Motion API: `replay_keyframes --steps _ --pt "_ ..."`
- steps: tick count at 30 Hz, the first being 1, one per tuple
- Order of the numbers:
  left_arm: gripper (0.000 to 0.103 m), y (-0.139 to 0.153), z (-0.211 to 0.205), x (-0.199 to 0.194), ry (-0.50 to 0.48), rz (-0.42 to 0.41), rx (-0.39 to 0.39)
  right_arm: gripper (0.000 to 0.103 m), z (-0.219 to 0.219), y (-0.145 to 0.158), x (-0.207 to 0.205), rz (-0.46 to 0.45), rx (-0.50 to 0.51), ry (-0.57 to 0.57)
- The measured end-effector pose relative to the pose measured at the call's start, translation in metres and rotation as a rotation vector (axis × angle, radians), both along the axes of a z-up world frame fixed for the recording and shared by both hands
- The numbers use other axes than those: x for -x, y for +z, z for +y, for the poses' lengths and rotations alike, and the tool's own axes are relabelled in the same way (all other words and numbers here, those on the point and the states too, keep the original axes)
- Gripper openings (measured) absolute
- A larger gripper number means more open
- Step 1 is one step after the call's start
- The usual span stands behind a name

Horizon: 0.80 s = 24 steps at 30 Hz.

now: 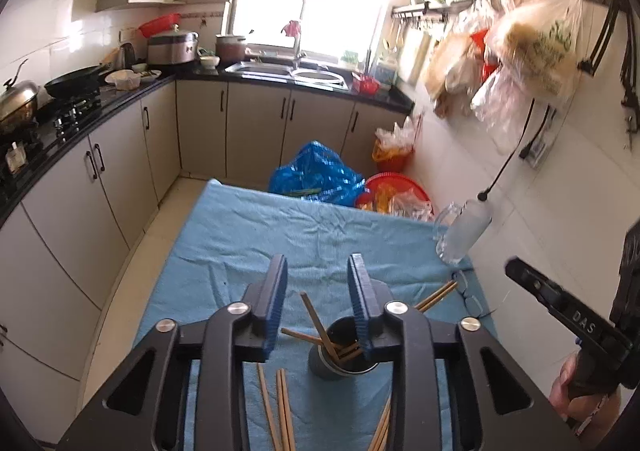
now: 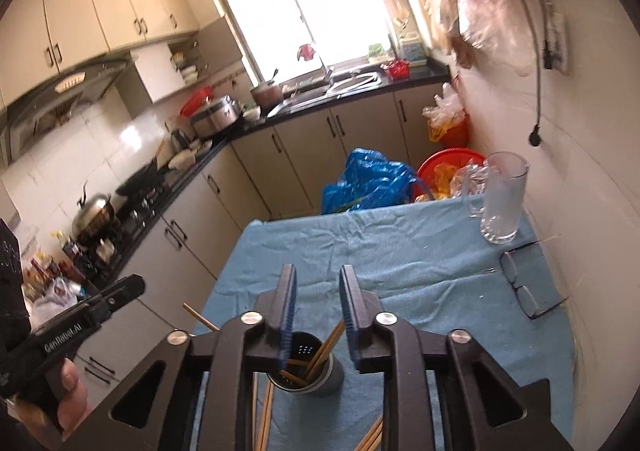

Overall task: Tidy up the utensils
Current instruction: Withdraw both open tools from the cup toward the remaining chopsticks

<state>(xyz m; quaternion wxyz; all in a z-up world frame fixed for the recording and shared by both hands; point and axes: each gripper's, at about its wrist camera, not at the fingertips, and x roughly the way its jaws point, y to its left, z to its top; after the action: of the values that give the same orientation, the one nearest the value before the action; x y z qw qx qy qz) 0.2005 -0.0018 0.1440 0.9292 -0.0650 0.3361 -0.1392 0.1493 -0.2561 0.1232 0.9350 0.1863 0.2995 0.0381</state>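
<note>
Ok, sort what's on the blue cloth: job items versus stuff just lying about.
Job:
- utensil holder
- chopsticks in holder
- loose chopsticks

Lying about:
- glass mug
- eyeglasses

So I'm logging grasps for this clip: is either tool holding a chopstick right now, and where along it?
Neither. The left tool and right tool are both open and empty above the utensil holder.

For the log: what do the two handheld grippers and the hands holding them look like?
Both grippers, left gripper and right gripper, are black angular frames with triangular cutouts, silver round bolts and ribbed blue finger pads. The left handle reads "GenRobot.AI"; the right handle shows "DAS". Bare hands grip the handles: left hand, right hand. No cables visible.
</note>
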Motion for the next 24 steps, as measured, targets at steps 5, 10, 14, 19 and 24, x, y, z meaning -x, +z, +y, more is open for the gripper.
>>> replay_keyframes --steps 5,10,14,19,24 --pt "0.033 0.011 0.026 0.018 0.028 -0.024 0.022 0.034 -0.023 -0.006 0.032 0.013 -0.045 -0.057" --pt "0.033 0.002 0.058 0.034 0.077 -0.006 0.042 0.035 -0.036 -0.044 0.055 0.107 -0.069 -0.084" --pt "0.033 -0.022 0.077 0.048 0.098 0.042 0.04 0.035 -0.041 -0.08 0.066 0.198 -0.093 -0.11" --pt "0.033 -0.079 0.085 0.057 0.103 0.175 0.018 0.035 -0.048 -0.123 0.074 0.306 -0.133 -0.13" --pt "0.033 -0.126 0.08 0.068 0.078 0.296 -0.001 0.035 -0.042 -0.154 0.074 0.394 -0.165 -0.122"
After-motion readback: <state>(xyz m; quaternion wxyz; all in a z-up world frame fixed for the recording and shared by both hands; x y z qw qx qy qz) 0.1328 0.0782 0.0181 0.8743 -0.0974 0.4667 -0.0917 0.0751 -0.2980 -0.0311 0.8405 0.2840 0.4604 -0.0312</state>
